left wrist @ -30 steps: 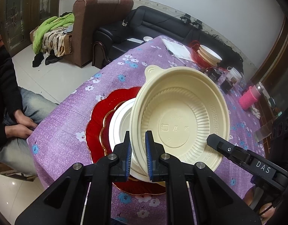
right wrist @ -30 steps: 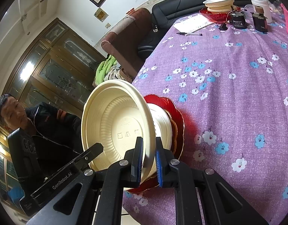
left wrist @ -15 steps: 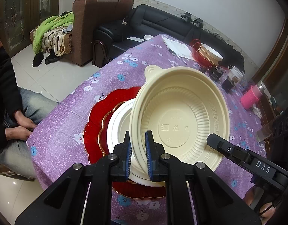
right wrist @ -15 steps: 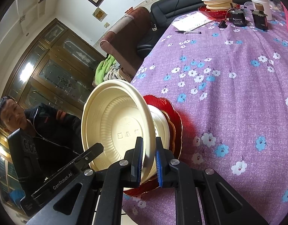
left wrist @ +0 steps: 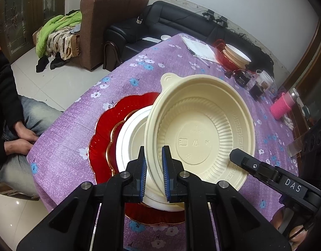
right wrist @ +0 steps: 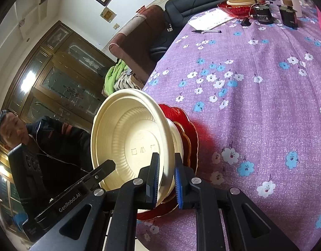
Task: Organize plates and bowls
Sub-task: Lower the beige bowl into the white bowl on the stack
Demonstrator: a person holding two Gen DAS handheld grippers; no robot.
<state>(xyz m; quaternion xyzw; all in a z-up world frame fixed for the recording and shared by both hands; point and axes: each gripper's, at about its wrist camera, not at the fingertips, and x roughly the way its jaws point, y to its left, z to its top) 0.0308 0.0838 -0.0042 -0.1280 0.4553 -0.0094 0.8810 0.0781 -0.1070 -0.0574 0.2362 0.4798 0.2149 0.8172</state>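
While both grippers pinch the same cream bowl [left wrist: 200,138], the left gripper [left wrist: 153,174] has its blue-padded jaws narrowed onto the near rim, one pad inside the wall and one outside. The right gripper [right wrist: 167,179] is likewise clamped on the rim of that bowl [right wrist: 131,142], at another spot along the near edge. The bowl is tilted, its open face turned toward the cameras, and it hangs just above a white bowl [left wrist: 131,138], which sits on a scalloped red plate [left wrist: 104,129] with a gold edge near the table's near-left corner. Whether the cream bowl's underside touches the white one, I cannot tell.

It looks like thin moulded plastic with a ribbed wall and a small tab on its far rim: light, a little flexible, smooth enough to slip, and likely to bend if squeezed hard. The rim is the sensible place to hold it, as now, with modest pressure; two holds close together should keep it from twisting.

Farther out, the purple flowered tablecloth [right wrist: 254,96] lies open. At the far end stand a notepad [left wrist: 200,49] with a pen, a second stack of bowls [left wrist: 235,56] on a red dish, cups, and to the right a pink bottle [left wrist: 282,106].
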